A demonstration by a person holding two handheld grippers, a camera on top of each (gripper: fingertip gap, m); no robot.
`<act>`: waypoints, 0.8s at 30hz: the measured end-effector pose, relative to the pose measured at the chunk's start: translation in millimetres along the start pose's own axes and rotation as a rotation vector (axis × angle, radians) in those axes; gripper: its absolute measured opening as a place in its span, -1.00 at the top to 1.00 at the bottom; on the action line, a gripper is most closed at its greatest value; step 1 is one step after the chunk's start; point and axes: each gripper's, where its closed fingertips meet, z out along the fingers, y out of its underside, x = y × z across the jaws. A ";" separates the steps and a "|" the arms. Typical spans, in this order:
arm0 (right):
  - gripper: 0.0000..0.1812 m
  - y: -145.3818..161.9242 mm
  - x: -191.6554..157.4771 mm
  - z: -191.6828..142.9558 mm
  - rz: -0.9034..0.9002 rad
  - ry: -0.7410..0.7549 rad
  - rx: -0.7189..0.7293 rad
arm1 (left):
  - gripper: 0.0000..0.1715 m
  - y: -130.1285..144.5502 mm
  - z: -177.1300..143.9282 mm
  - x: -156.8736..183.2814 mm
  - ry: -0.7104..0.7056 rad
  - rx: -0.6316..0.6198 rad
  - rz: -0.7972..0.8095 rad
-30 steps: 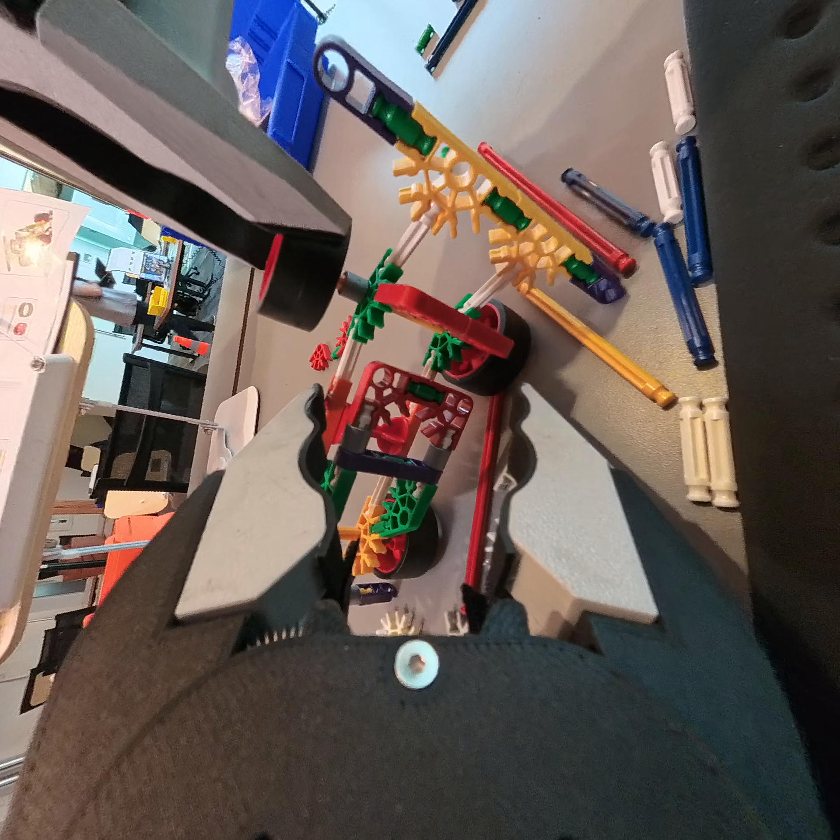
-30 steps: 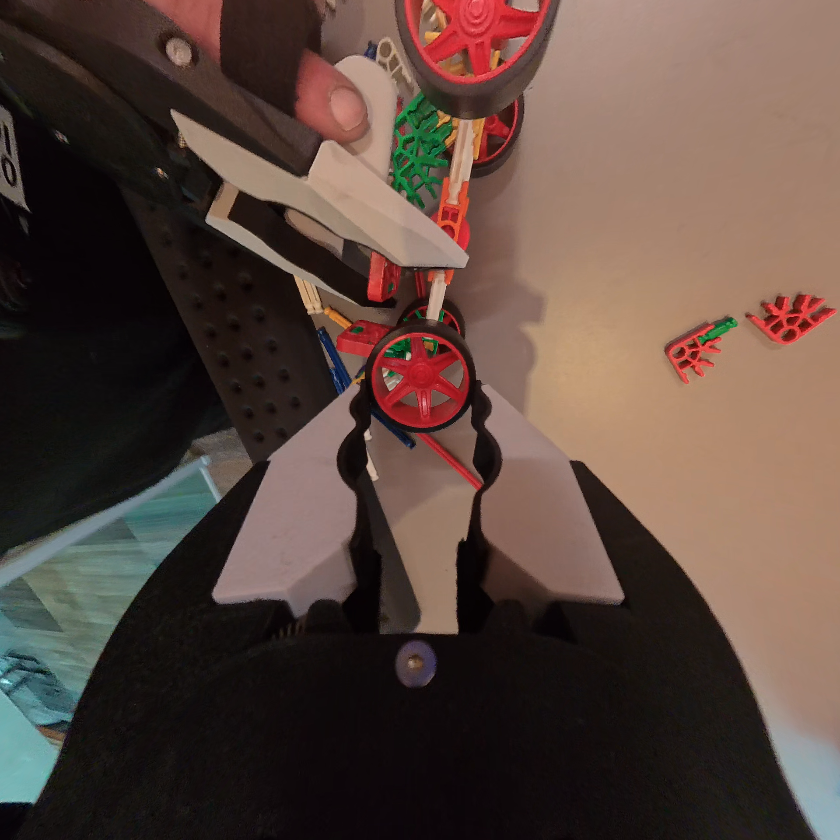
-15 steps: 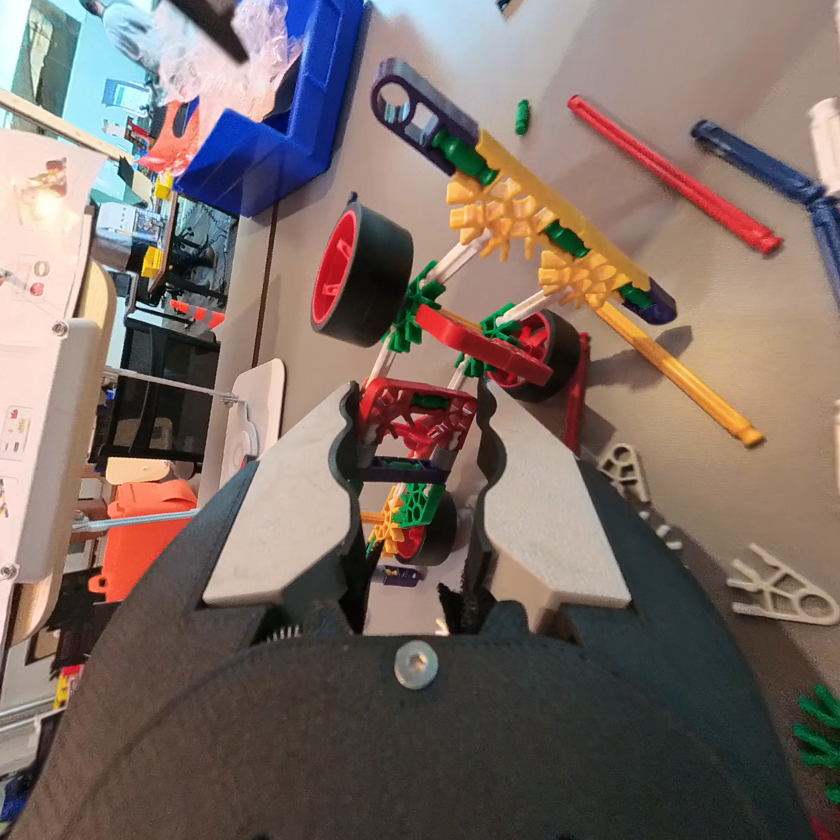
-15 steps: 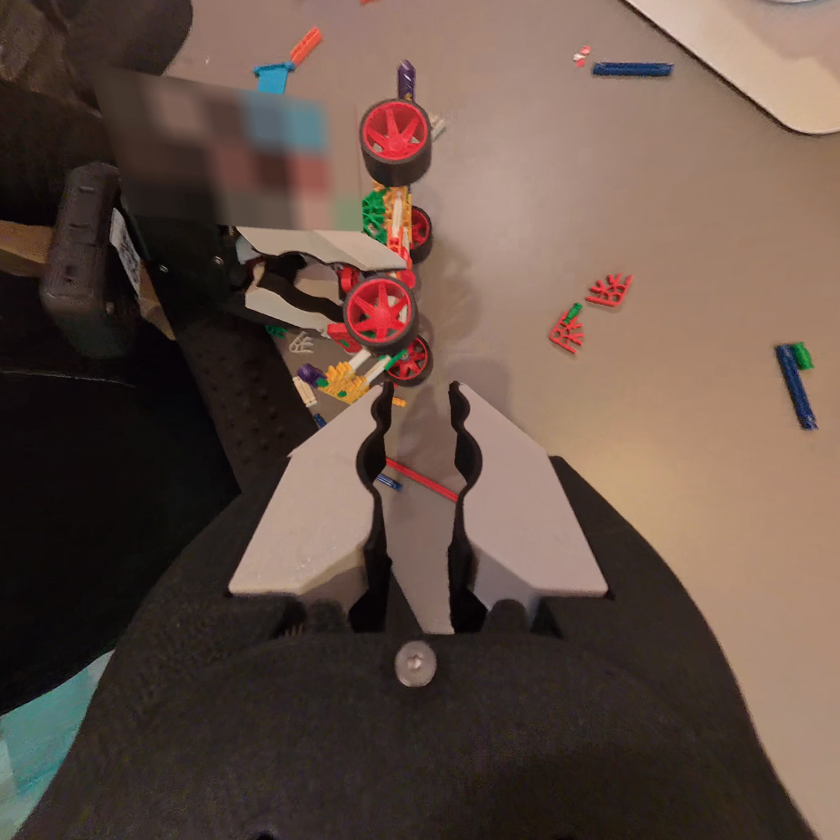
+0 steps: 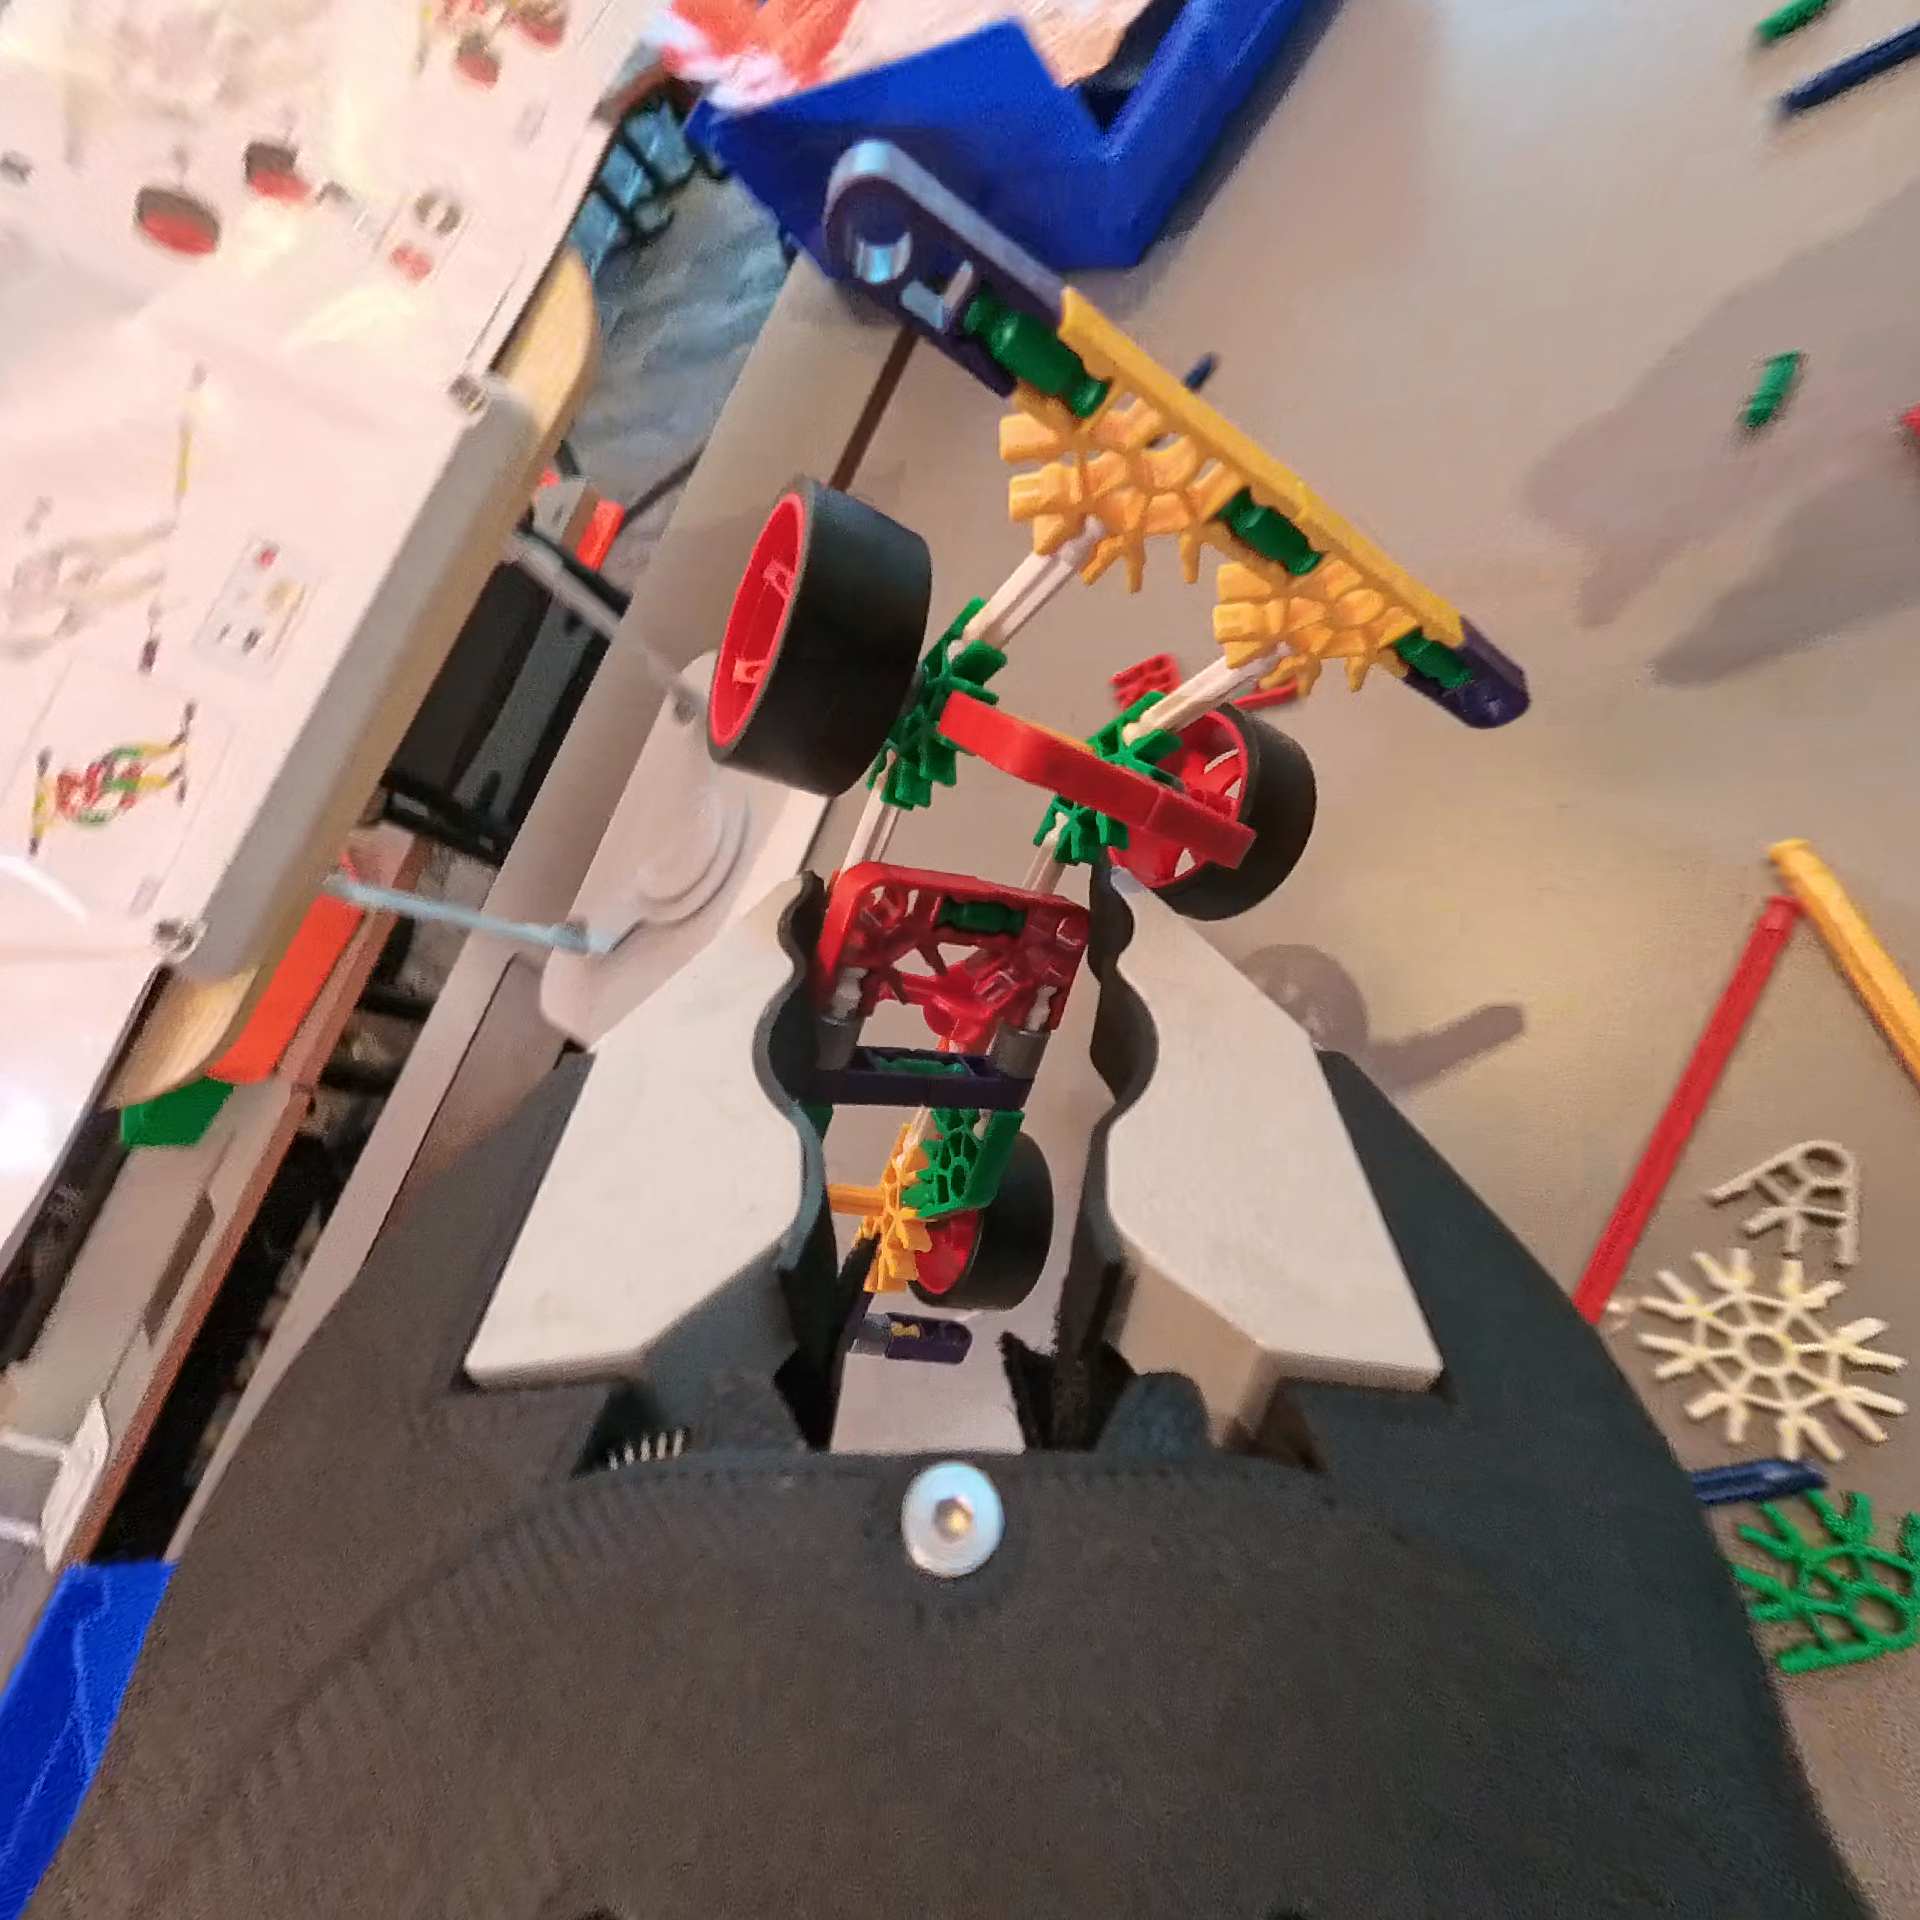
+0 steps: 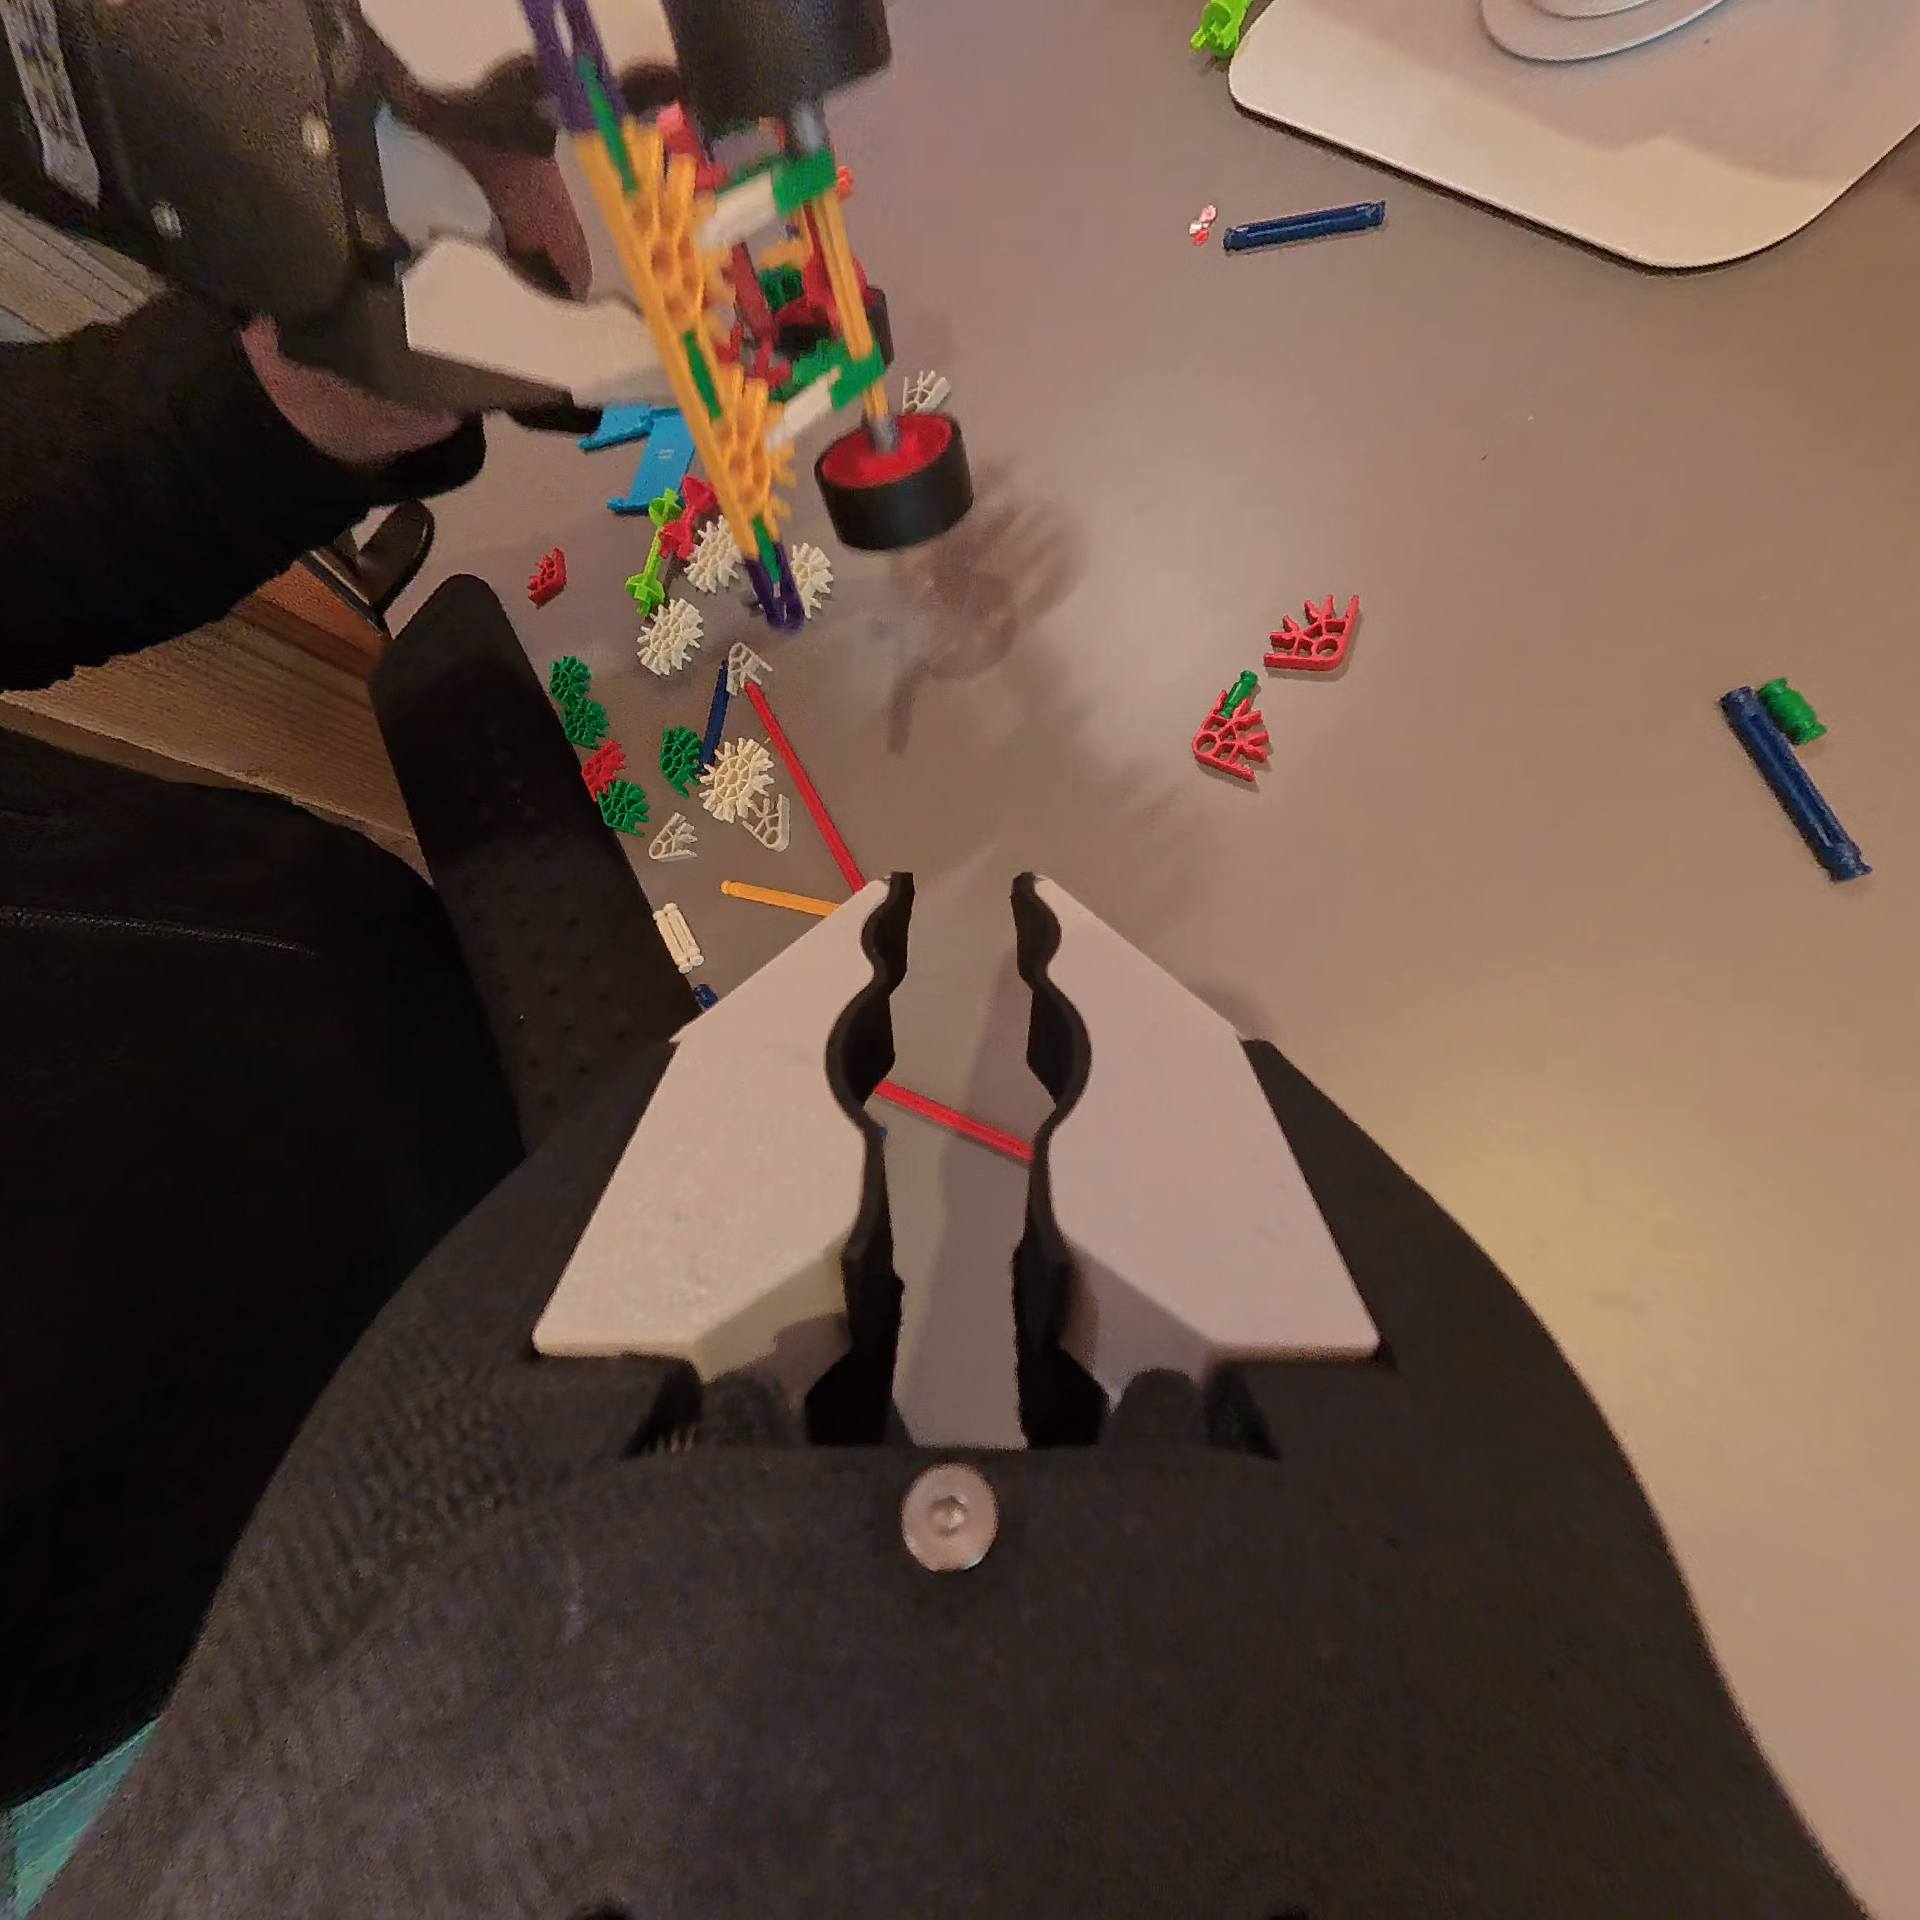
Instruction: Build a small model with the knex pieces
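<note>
A toy car model (image 5: 1039,769) built of coloured rods and connectors has black wheels with red hubs (image 5: 821,634) and a yellow top bar (image 5: 1247,478). My left gripper (image 5: 951,904) is shut on the model's red frame (image 5: 951,966) and holds it off the grey table (image 5: 1558,260). In the right wrist view the model (image 6: 727,312) hangs tilted from the left gripper (image 6: 499,332), blurred, with one wheel (image 6: 894,483) lowest. My right gripper (image 6: 961,888) is empty, its jaws a narrow gap apart, well back from the model, above a red rod (image 6: 951,1122).
Loose pieces lie on the table: red connectors (image 6: 1314,639), blue rods (image 6: 1792,784), white and green connectors (image 6: 675,748), a white snowflake connector (image 5: 1766,1351). A white tray (image 6: 1558,135) is far right, a blue bin (image 5: 987,125) behind the model, a black chair arm (image 6: 520,831) at left. The grippers' ends are close to 20 cm from one another. Measured from the fingertips, the white snowflake connector (image 5: 1766,1351) is 15 cm or so from the left gripper and 25 cm from the right. My right wrist view (image 6: 732,775) looks at it from another angle.
My right gripper let go of the wheel, drew back and narrowed. My left gripper closed on the red frame, then lifted and turned the model.
</note>
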 end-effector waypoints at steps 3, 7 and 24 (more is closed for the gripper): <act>0.82 3.2 3.3 5.0 -0.001 -0.025 0.005 | 0.45 20.4 -3.8 -28.9 0.024 -0.112 -0.096; 0.83 5.4 6.2 9.3 -0.006 -0.060 0.018 | 0.45 64.3 -3.1 -50.5 0.097 -0.269 -0.277; 0.80 30.0 6.5 11.7 0.012 -0.191 -0.006 | 0.36 108.7 46.3 -6.3 0.644 -0.584 -0.754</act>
